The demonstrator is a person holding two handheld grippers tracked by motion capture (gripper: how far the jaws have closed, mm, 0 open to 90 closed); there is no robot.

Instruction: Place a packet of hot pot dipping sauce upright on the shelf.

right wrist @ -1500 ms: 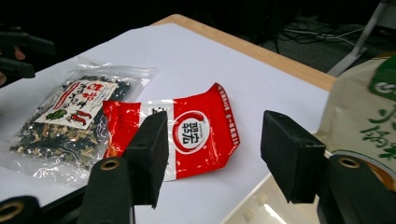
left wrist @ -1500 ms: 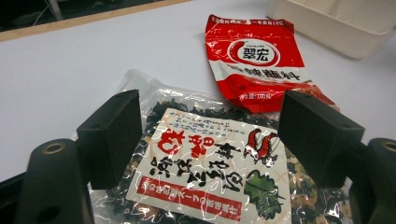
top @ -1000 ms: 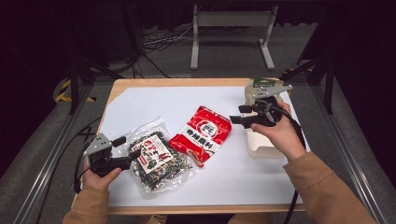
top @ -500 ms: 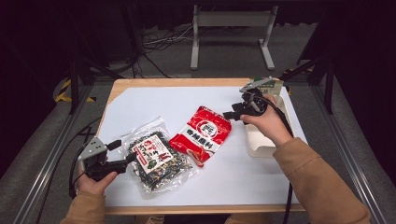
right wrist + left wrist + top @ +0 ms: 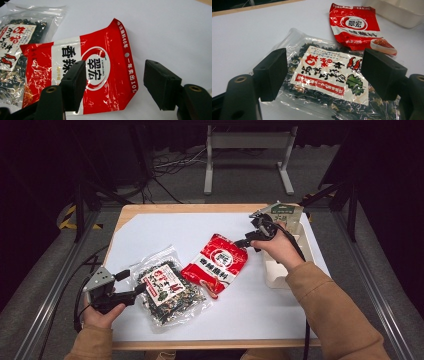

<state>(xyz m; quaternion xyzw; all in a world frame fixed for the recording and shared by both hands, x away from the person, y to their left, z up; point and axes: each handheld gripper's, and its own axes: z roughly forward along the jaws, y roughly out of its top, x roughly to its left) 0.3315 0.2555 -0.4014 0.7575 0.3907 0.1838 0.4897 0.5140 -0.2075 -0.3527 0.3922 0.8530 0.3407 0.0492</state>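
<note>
A red seasoning packet (image 5: pixel 216 265) lies flat mid-table, its top end toward the right gripper (image 5: pixel 246 239). That gripper hovers just over the packet's upper right end. Its jaws have just been opening and stand wide in the right gripper view (image 5: pixel 115 85), with the packet (image 5: pixel 100 75) beneath them and not pressed. A clear bag of dark dried food with a white label (image 5: pixel 167 290) lies left of the packet. The left gripper (image 5: pixel 132 282) rests low at the bag's left edge, open, its pads (image 5: pixel 272 72) on either side of the bag (image 5: pixel 329 75) without squeezing it.
A white tray (image 5: pixel 277 272) stands at the table's right side, partly under the right hand; its rim (image 5: pixel 402 12) lies beyond the red packet (image 5: pixel 357 27). White sheet (image 5: pixel 165 232) covers the wooden tabletop. Cables and a metal stand lie on the floor beyond.
The right hand has come left and down from above the white tray to the red packet's upper end, and its jaws stand wider. The left hand has stayed put.
</note>
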